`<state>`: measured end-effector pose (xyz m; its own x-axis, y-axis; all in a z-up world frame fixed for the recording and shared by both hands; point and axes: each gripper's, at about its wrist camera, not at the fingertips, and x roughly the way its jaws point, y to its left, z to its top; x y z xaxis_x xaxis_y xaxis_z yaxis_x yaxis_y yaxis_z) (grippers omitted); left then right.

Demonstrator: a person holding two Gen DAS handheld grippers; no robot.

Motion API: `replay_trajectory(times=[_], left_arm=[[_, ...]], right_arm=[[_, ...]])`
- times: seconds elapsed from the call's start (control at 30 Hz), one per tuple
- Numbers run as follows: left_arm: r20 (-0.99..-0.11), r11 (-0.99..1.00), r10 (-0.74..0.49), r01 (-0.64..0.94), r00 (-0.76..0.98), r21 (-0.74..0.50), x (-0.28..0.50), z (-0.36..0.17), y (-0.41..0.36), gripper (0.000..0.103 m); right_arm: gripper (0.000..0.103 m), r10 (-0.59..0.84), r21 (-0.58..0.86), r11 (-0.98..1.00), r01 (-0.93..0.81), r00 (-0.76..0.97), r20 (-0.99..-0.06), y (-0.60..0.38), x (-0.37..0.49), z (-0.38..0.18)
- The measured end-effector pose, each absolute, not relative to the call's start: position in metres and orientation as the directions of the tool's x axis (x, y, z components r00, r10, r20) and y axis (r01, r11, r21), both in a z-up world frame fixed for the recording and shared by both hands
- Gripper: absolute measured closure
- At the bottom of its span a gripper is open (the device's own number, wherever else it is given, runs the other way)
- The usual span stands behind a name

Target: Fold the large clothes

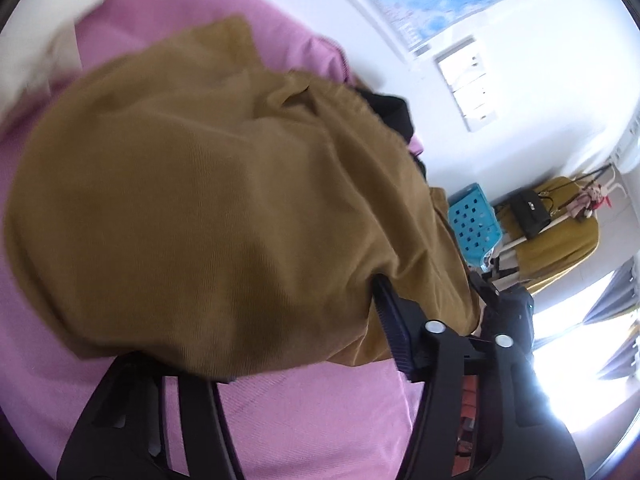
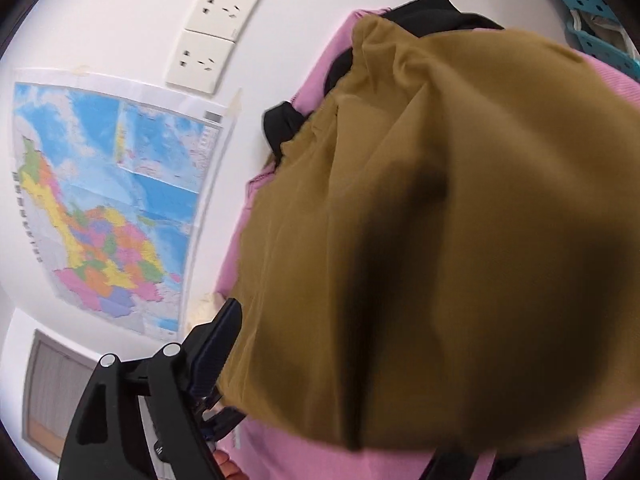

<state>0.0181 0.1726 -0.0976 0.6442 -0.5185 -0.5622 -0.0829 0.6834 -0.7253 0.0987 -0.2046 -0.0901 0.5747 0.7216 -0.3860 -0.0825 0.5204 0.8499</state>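
A large mustard-brown corduroy garment [image 1: 208, 200] hangs lifted over a pink bed sheet [image 1: 320, 412]. In the left wrist view my left gripper [image 1: 320, 340] is shut on its edge; the cloth drapes over the fingertips [image 1: 390, 312] and hides the left one. In the right wrist view the same garment [image 2: 440, 240] fills the frame. My right gripper [image 2: 320, 360] is shut on its edge; one finger [image 2: 216, 344] shows at the left, the other is hidden under the cloth.
A black garment [image 1: 390, 114] lies on the pink sheet [image 2: 336, 60] behind the brown one, also in the right wrist view [image 2: 432, 12]. A blue perforated basket [image 1: 474, 218] and a rack with a black handbag [image 1: 530, 210] stand beyond. A wall map [image 2: 108, 208] and sockets [image 2: 208, 60] are close by.
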Motion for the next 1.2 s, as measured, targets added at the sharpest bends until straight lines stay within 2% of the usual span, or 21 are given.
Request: replay_trajectory(times=[0.07, 0.1, 0.13, 0.17, 0.2, 0.23, 0.27, 0.33, 0.4, 0.47, 0.6, 0.73, 0.8, 0.9, 0.97, 1.07, 1.2], left_arm=[[-0.575, 0.678, -0.518, -0.106, 0.634, -0.727, 0.024, -0.105, 0.175, 0.031], [-0.568, 0.669, -0.524, -0.106, 0.635, -0.735, 0.026, -0.107, 0.176, 0.030], [-0.565, 0.667, -0.522, -0.106, 0.639, -0.737, 0.027, -0.106, 0.177, 0.030], [-0.563, 0.665, -0.522, -0.107, 0.641, -0.739, 0.027, -0.105, 0.177, 0.028], [-0.559, 0.662, -0.522, -0.108, 0.644, -0.742, 0.028, -0.104, 0.177, 0.028], [-0.555, 0.653, -0.525, -0.113, 0.645, -0.749, 0.028, -0.104, 0.178, 0.028], [-0.533, 0.629, -0.537, -0.111, 0.654, -0.770, 0.025, -0.104, 0.180, 0.028], [-0.492, 0.605, -0.537, -0.093, 0.685, -0.791, 0.017, -0.098, 0.182, 0.028], [-0.453, 0.595, -0.535, -0.062, 0.713, -0.801, 0.009, -0.093, 0.183, 0.022], [-0.439, 0.557, -0.546, -0.082, 0.714, -0.826, 0.010, -0.097, 0.189, 0.022], [-0.356, 0.438, -0.587, -0.084, 0.727, -0.895, 0.010, -0.106, 0.204, 0.021], [-0.412, 0.436, -0.564, -0.166, 0.716, -0.885, 0.022, -0.110, 0.208, 0.020], [-0.483, 0.512, -0.531, -0.190, 0.697, -0.838, 0.032, -0.104, 0.200, 0.019], [-0.565, 0.579, -0.483, -0.240, 0.669, -0.779, 0.043, -0.101, 0.191, 0.023], [-0.593, 0.596, -0.465, -0.264, 0.658, -0.759, 0.044, -0.100, 0.191, 0.041], [-0.599, 0.589, -0.463, -0.279, 0.653, -0.759, 0.038, -0.103, 0.200, 0.060], [-0.624, 0.658, -0.404, -0.261, 0.669, -0.706, 0.031, -0.093, 0.194, 0.063]], right_arm=[[0.020, 0.714, 0.842, 0.532, -0.088, 0.582, -0.390, -0.198, 0.103, -0.089], [0.022, 0.709, 0.844, 0.531, -0.080, 0.588, -0.390, -0.198, 0.104, -0.090], [0.030, 0.706, 0.843, 0.532, -0.077, 0.590, -0.391, -0.198, 0.106, -0.091], [0.042, 0.704, 0.840, 0.537, -0.071, 0.587, -0.400, -0.199, 0.108, -0.092], [0.048, 0.700, 0.840, 0.540, -0.058, 0.585, -0.409, -0.201, 0.109, -0.095], [0.062, 0.705, 0.842, 0.535, -0.065, 0.583, -0.403, -0.203, 0.109, -0.097], [0.069, 0.707, 0.840, 0.537, -0.071, 0.582, -0.403, -0.204, 0.109, -0.097], [0.070, 0.722, 0.859, 0.507, -0.070, 0.580, -0.379, -0.209, 0.107, -0.100], [0.069, 0.731, 0.866, 0.495, -0.066, 0.571, -0.374, -0.210, 0.108, -0.103], [0.064, 0.744, 0.871, 0.487, -0.073, 0.557, -0.369, -0.209, 0.109, -0.103], [0.059, 0.758, 0.877, 0.475, -0.077, 0.543, -0.363, -0.209, 0.108, -0.105], [0.053, 0.760, 0.878, 0.471, -0.083, 0.543, -0.356, -0.208, 0.109, -0.103], [0.051, 0.758, 0.882, 0.465, -0.075, 0.548, -0.353, -0.209, 0.110, -0.103], [0.050, 0.751, 0.883, 0.465, -0.061, 0.556, -0.357, -0.207, 0.112, -0.102], [0.067, 0.737, 0.876, 0.480, -0.047, 0.563, -0.373, -0.207, 0.113, -0.102], [0.077, 0.727, 0.859, 0.507, -0.066, 0.568, -0.386, -0.207, 0.111, -0.100], [0.076, 0.727, 0.856, 0.513, -0.064, 0.563, -0.394, -0.207, 0.110, -0.098]])
